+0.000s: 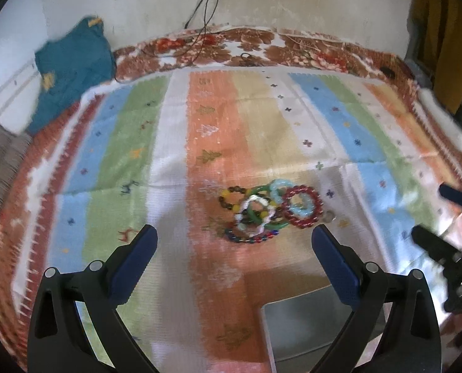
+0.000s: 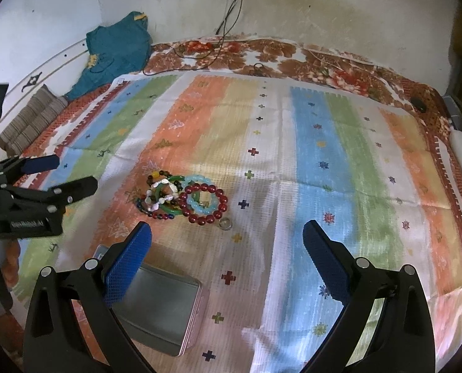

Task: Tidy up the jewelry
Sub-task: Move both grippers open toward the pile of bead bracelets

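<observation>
I see both my left gripper (image 1: 234,238) and right gripper (image 2: 227,234) spread wide, holding nothing; the bracelet pile (image 2: 184,198) lies on the striped cloth (image 2: 321,143), beyond the metal tin (image 2: 159,307)

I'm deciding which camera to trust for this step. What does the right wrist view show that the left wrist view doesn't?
Only the right wrist view shows the whole tin with its far edge, the small ring sharply, and a folded striped cloth. Only the left wrist view shows the yellow curtain; its image is blurred, and the tin is partly hidden. Both show the bracelet pile on the striped mat, the teal garment, and the other gripper: right gripper, left gripper, both open.
</observation>
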{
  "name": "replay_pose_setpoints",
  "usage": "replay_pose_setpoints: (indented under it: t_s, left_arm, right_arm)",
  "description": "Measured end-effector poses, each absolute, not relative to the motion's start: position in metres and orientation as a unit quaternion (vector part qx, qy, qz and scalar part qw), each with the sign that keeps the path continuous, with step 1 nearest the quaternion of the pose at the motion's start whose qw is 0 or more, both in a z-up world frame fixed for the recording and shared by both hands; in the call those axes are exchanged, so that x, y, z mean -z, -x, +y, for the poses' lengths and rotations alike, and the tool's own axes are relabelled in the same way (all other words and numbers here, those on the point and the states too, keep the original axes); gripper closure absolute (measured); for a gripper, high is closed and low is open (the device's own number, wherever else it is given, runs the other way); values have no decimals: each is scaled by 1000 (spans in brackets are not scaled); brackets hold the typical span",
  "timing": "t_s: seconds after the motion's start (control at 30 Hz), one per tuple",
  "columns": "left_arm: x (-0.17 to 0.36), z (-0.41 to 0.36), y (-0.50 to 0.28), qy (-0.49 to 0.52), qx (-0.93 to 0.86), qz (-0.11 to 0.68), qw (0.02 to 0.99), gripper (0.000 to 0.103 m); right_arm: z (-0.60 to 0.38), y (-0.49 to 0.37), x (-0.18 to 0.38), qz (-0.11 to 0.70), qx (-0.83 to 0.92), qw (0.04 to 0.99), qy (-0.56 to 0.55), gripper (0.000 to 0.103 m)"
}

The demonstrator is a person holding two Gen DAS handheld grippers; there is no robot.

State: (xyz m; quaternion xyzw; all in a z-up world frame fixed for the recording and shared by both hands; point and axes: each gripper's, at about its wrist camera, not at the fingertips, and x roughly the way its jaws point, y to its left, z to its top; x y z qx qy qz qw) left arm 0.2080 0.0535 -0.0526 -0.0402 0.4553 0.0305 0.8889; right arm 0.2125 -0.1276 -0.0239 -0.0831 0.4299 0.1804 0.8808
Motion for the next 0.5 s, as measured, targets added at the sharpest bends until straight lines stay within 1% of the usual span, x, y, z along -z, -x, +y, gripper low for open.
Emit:
replay_pose_setpoints:
  t_s: [0.33, 0.5]
  left_arm:
    - [65, 52, -226, 30, -31, 464, 885, 6]
    - [74, 59, -234, 42, -27, 472, 880, 6]
  right_arm:
    - [-121, -228, 35, 438, -175, 877, 92, 4]
    - [-117, -234, 42, 439, -179, 875, 101, 4]
